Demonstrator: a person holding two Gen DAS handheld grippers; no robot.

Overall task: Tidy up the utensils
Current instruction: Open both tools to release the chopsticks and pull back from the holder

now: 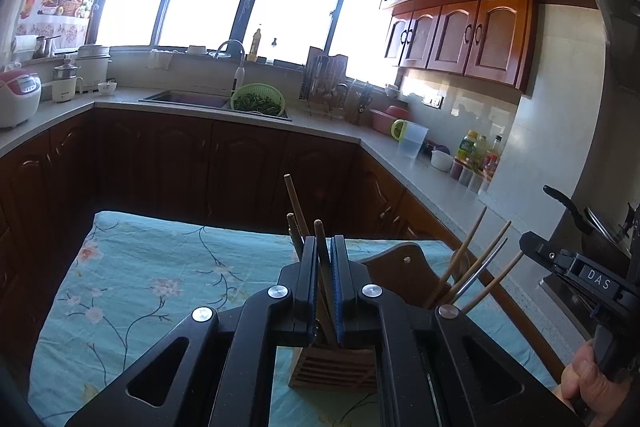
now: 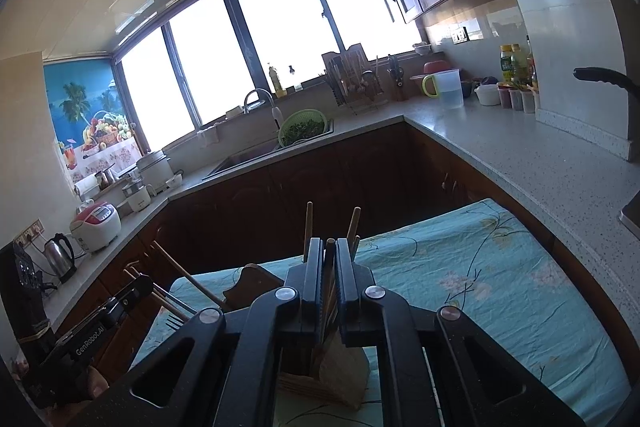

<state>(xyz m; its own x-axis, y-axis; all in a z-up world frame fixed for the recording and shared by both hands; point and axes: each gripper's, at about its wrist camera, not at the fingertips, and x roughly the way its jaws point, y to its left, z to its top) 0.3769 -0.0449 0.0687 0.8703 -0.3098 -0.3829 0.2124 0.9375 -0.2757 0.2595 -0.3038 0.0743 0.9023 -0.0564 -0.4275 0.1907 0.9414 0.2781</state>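
Two grippers, each pinching a stick

The left gripper (image 1: 323,247) squeezed a chopstick (image 1: 322,259) above the wooden holder (image 1: 332,367); the right gripper (image 2: 330,251) squeezed another chopstick (image 2: 329,259) (more sticks (image 1: 464,259) at 3 o'clock).

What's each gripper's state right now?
Left gripper: shut on a brown chopstick.
Right gripper: shut on a dark chopstick.

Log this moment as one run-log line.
left gripper: shut on chopstick | right gripper: shut on chopstick | both over holders | table

green colander (image 1: 258,99) of greens in sink (image 1: 188,98) | rice cooker (image 1: 18,97) on counter | kettle (image 2: 60,255) | clear jug (image 1: 412,139)
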